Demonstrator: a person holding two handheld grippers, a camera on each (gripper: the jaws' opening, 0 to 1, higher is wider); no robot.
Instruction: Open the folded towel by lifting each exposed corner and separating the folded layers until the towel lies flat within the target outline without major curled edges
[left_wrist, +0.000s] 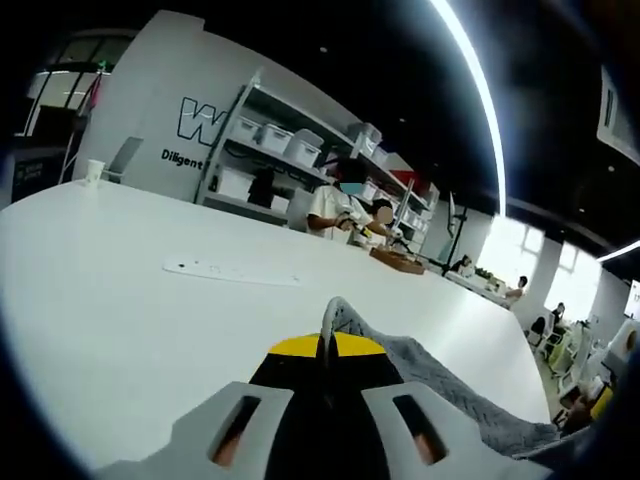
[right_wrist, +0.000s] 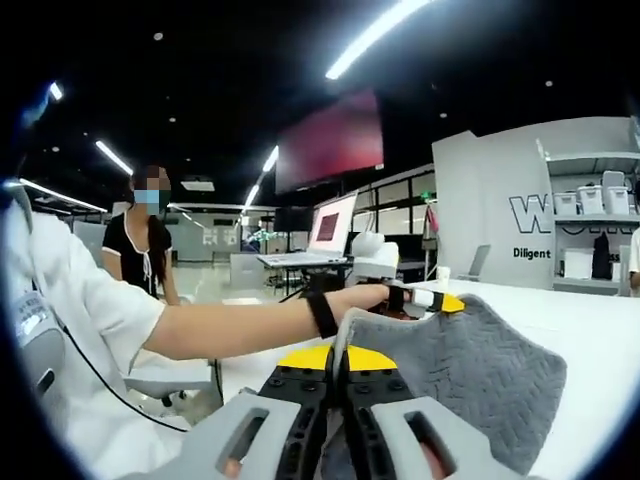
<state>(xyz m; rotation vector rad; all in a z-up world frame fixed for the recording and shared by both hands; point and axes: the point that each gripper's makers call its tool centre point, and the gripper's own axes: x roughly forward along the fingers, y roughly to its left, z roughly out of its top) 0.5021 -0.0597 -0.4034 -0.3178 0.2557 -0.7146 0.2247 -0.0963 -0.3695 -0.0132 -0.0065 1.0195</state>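
Pinching a corner of the grey towel (left_wrist: 440, 375), the left gripper (left_wrist: 327, 352) has its jaws pressed together on the cloth in the left gripper view. The pinched corner stands up at the yellow jaw tips, and the rest of the towel trails away toward 4 o'clock, draped over the white table (left_wrist: 130, 290). On the table toward 10 o'clock from the gripper lies a flat white strip (left_wrist: 232, 271), well apart from the towel. A paper cup (left_wrist: 94, 171) stands at the table's far end near 10 o'clock. Beyond the table, shelves (left_wrist: 290, 150) carry white bins, and a seated person (left_wrist: 335, 205) in a white shirt works by them at about 12 o'clock.

In the right gripper view, the right gripper (right_wrist: 337, 358) likewise has its jaws closed on an edge of the towel (right_wrist: 470, 375), which is lifted and spreads as a quilted grey sheet toward 3 o'clock above the table (right_wrist: 590, 310). The left gripper (right_wrist: 440, 300) shows at the towel's far corner, just past 1 o'clock from the right gripper, its yellow tips shut on the cloth. The holder's hand (right_wrist: 372, 298) grips it, with a black band at the wrist and a white sleeve (right_wrist: 80, 300) running off toward 9 o'clock. A person (right_wrist: 145, 245) in a black top stands behind at 10 o'clock, and a laptop (right_wrist: 322, 235) sits on a further desk near 12 o'clock.
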